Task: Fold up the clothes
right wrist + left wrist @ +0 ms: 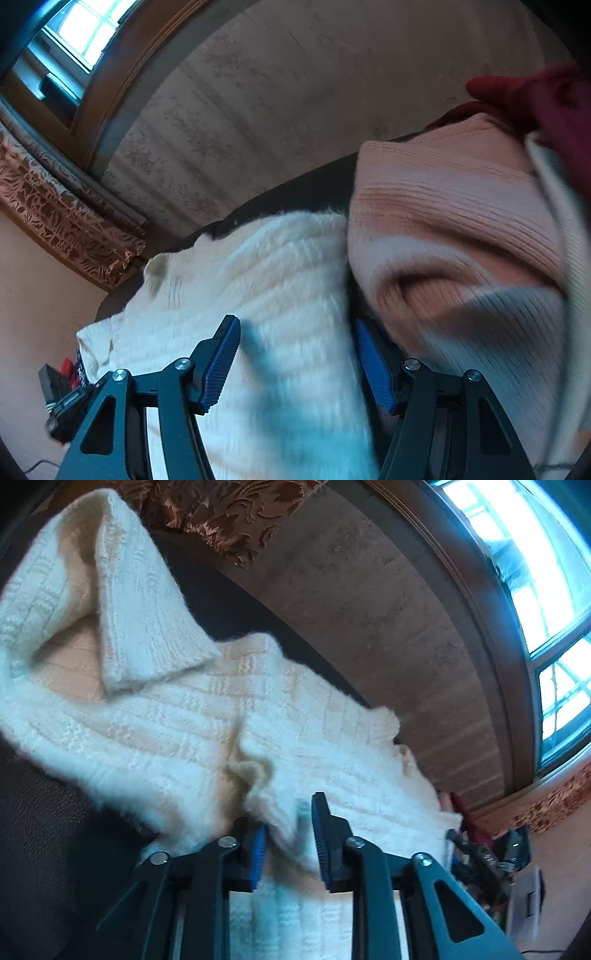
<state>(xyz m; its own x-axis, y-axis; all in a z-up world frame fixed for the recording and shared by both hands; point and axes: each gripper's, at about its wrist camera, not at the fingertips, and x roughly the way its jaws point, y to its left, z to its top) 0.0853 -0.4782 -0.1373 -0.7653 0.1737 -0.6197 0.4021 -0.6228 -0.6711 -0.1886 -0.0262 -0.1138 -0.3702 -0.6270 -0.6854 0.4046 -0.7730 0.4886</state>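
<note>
Sweater (192,709) lies rumpled on the dark sofa (55,834), a sleeve thrown back over it. Your left gripper (288,834) has its fingers narrowly parted around a raised fold, seemingly ready to pinch; your right gripper (295,354) spreads wide over the knit beside a pink garment (443,206).

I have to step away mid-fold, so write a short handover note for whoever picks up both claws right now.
Left claw: open, with a fold of the white sweater between its fingers, not clamped.
Right claw: open, over the same sweater's body, holding nothing.
The sweater lies rumpled on the dark sofa, one sleeve flopped across it. A pink knit and a red garment are piled at its right.
Done: no neat fold visible.
Left: flatten, fold the sweater, then the rest.
</note>
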